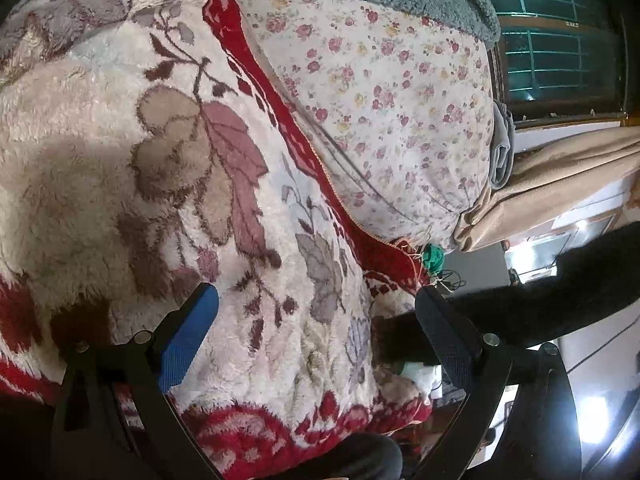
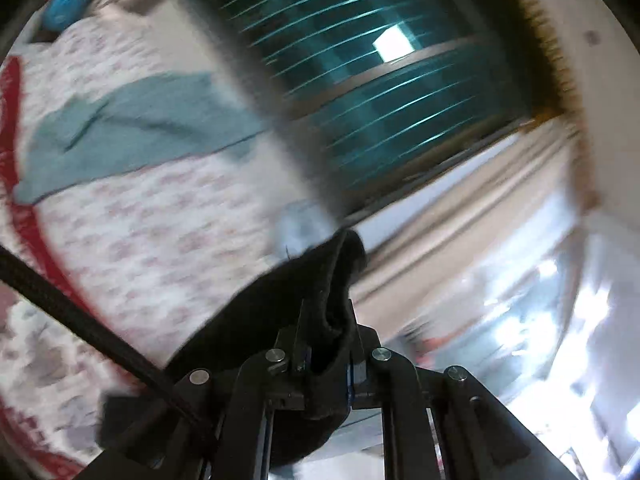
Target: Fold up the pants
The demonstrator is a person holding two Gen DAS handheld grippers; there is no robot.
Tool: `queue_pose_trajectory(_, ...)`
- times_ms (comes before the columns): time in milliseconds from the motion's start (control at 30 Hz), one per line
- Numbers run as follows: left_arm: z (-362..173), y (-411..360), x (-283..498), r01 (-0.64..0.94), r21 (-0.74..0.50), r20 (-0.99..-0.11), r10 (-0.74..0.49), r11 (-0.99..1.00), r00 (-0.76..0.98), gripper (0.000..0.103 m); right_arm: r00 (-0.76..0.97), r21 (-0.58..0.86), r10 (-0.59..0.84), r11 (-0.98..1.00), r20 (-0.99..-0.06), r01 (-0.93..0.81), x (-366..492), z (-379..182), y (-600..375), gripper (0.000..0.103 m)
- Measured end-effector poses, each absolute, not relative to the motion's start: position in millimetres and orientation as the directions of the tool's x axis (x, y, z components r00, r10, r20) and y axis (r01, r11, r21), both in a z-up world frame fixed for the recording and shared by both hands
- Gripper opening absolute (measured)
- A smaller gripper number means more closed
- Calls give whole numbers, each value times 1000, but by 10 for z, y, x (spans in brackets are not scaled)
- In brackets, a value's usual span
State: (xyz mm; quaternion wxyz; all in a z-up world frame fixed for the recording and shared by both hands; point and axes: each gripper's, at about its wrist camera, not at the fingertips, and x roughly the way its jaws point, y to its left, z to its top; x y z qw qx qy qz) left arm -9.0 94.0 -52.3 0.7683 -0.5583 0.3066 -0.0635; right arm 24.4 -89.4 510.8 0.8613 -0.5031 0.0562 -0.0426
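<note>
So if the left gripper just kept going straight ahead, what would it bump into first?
Most likely the fluffy flowered blanket. The left gripper is open with nothing between its fingers, and the blanket fills the view right ahead of them. The black pants pass to one side. How far off the blanket is, I can't tell.

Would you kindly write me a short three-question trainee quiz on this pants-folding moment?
1. True or false: the right tongs are shut on the black pants.
2. Which tongs stand open: A left, B right?
3. What patterned thing lies under the left tongs?

Key: 1 true. 2 A. 3 The plush floral blanket with a red border.
</note>
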Motion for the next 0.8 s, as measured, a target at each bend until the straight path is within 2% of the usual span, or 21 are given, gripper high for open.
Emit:
queue_pose_trajectory(67,-525,945,-91,-246,-898,-400,-442,364,803,99,993,-874,-115,485,-29,30,129,5432,-880,10)
queue_pose_trajectory(133,-519,944,-94,-242,-901,-393,-442,361,806,99,990,-897,-137,430,43,99,81,5525,-827,10)
queue_pose_trajectory(167,-524,947,-111,-241,-902,-391,-441,358,808,99,989,-893,-139,438,45,102,62,5554,-830,10)
queue_pose_trajectory(267,-520,968,-159,-244,-905,-386,-432,349,815,99,992,-889,-124,455,2,59,145,5476,-783,10)
queue_pose_trajectory(467,-452,1018,-410,-229,-905,-367,-387,358,846,99,989,-901,-117,432,-95,-36,455,4829,-532,10)
queue_pose_trajectory(500,-454,1026,-428,-226,-908,-363,-392,354,845,99,988,-902,-118,430,-97,-37,487,4754,-504,3)
queue_pose_trajectory(567,-470,1036,-434,-221,-914,-355,-405,341,843,99,988,-876,-123,482,-93,-22,583,4791,-509,1)
queue_pose_trajectory(667,-507,1053,-412,-231,-919,-355,-414,319,838,99,980,-842,-140,538,-144,-47,727,4842,-572,1)
queue_pose_trajectory(733,-509,1048,-398,-234,-919,-357,-418,317,835,99,937,-799,-147,574,-317,-180,881,4751,-682,1)
queue_pose_trajectory(800,-501,1052,-404,-231,-920,-353,-415,316,839,99,903,-787,-152,562,-402,-255,950,4482,-765,2)
